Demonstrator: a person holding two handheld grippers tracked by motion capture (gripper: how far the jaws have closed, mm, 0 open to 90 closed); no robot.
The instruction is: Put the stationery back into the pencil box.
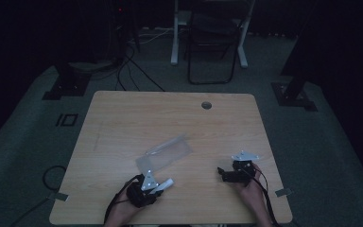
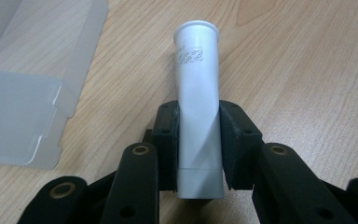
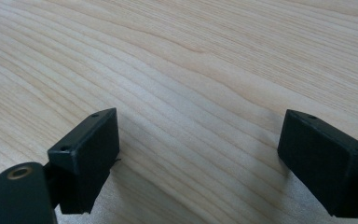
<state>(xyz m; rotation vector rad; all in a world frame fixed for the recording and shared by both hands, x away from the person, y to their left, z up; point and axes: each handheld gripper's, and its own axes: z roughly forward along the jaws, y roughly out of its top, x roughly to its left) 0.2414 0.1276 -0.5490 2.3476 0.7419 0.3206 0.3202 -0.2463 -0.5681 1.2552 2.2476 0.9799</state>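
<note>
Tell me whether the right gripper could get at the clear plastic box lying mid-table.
Probably yes: the right gripper is open and holds nothing, and bare wooden table lies between it and the clear plastic box.

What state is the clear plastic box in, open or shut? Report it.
Open. In the left gripper view the clear plastic box lies flat on the table with an end flap folded out, beside the white tube.

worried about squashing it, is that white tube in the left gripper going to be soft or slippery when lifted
The white tube looks like thin plastic, so it probably gives a little where the left gripper's fingers press its sides. Its smooth, slightly glossy skin could slip. Being round, it would likely roll if dropped on the table.
</note>
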